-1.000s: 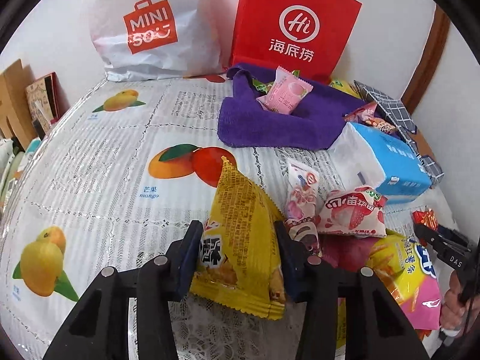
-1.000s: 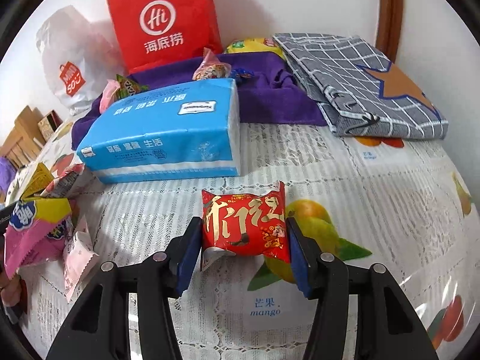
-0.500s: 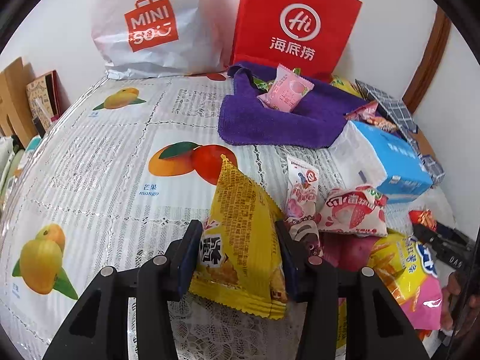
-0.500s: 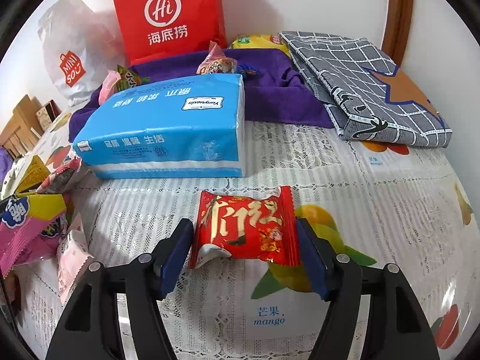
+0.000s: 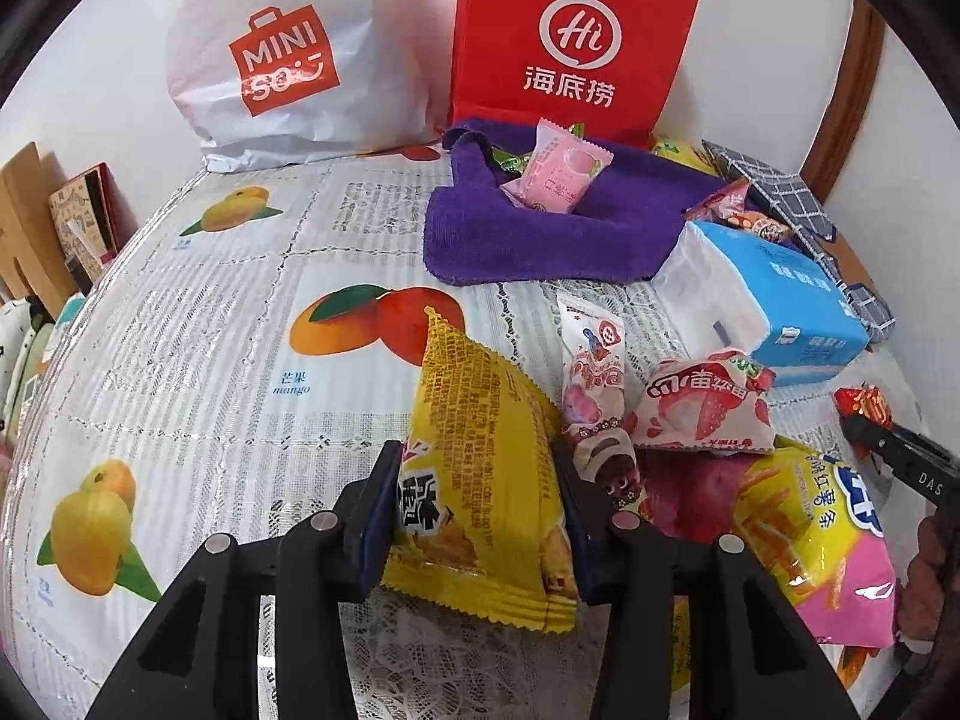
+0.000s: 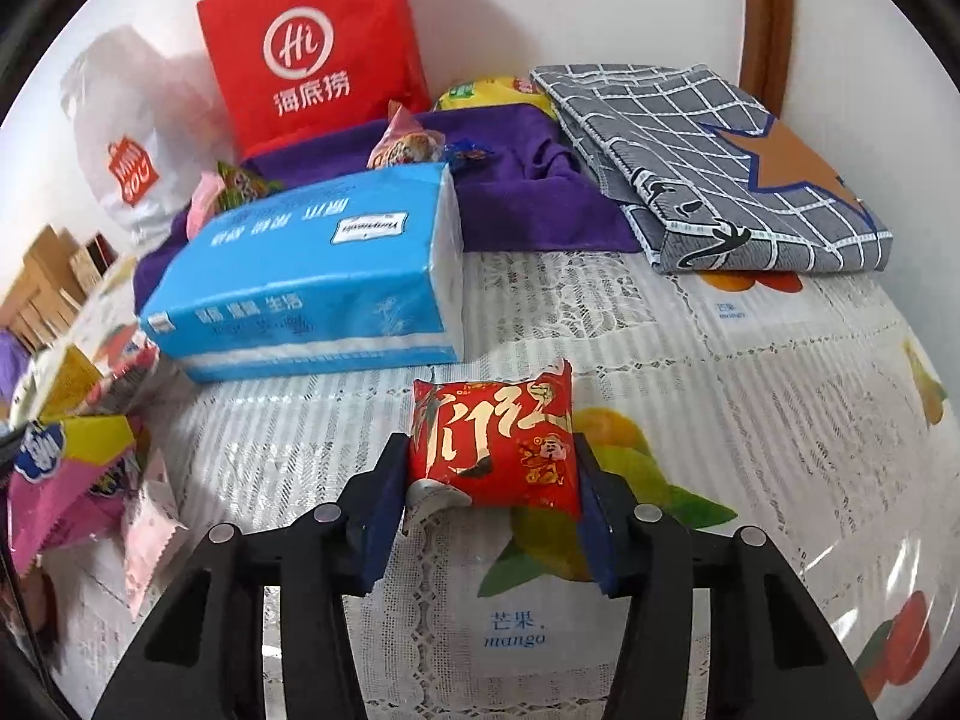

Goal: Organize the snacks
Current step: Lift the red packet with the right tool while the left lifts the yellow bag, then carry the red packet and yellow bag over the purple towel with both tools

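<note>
The left gripper [image 5: 477, 516] has its jaws closing on a yellow crinkled snack packet with black print [image 5: 480, 480], both blue pads pressing its sides; the packet stands tilted with its sealed lower edge on the bench [image 5: 240, 360], which is covered by a white lace-pattern cloth printed with mangoes under clear plastic. Just right of it lies a heap of snacks: a slim white-and-pink candy wrapper [image 5: 591, 360], a white packet with strawberry print [image 5: 702, 408], and a yellow-and-pink chip bag [image 5: 822, 540]. Behind them sits a blue plastic pack of tissues [image 5: 774, 300], and farther back a purple folded towel [image 5: 540, 228] carries a pink sweet packet [image 5: 558, 174]. A red paper bag with a white round logo [image 5: 570, 42] and a white plastic shopping bag with a red logo [image 5: 282, 60] stand against the wall. The right gripper [image 6: 489, 504] has its jaws closing on a small red foil packet with gold lettering [image 6: 492, 438], the pads touching its left and right edges; the packet sits on the bench just in front of the tissues, over a printed mango. A grey checked folded cloth with an orange star [image 6: 720, 162] lies at the back right, touching the towel.
</note>
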A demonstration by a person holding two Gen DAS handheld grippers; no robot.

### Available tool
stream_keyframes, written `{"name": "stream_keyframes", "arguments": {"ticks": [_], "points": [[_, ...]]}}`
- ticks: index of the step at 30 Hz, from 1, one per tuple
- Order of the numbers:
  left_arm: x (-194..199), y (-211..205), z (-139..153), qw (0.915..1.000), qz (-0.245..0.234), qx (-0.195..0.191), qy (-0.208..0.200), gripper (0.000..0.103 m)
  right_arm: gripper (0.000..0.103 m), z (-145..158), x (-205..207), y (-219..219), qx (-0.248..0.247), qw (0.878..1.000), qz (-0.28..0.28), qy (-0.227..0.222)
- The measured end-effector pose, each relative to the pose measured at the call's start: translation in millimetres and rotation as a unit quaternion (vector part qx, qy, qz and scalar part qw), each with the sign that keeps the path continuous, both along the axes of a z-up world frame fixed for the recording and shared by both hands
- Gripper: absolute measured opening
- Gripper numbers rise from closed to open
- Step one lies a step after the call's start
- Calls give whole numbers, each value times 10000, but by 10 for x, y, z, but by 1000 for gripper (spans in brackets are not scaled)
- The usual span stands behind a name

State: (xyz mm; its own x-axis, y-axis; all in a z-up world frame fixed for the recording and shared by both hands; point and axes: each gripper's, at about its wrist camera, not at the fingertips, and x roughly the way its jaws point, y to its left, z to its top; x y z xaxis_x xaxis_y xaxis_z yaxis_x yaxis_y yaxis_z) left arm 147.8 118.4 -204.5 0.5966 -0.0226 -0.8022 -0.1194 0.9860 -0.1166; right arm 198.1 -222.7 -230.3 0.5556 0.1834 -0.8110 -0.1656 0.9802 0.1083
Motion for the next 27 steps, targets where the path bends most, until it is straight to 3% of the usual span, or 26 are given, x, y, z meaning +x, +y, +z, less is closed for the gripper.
{"name": "stream_keyframes", "arguments": {"ticks": [9,13,20,27], "points": [[-127,63,45,9997,127,-199,42,43,48,65,-78,-123,353,9994,22,-25],[-256,28,139,9999,77,-34,58,43,48,119,-162,-205,434,9990,-62,21],[-325,-32,455,9999,41,-87,-94,43,48,543,-267,-211,353,9987,27,-362],[-112,-243,847,9993,-238,-144,-243,43,48,1000,-102,-79,169,9975,137,-676]]}}
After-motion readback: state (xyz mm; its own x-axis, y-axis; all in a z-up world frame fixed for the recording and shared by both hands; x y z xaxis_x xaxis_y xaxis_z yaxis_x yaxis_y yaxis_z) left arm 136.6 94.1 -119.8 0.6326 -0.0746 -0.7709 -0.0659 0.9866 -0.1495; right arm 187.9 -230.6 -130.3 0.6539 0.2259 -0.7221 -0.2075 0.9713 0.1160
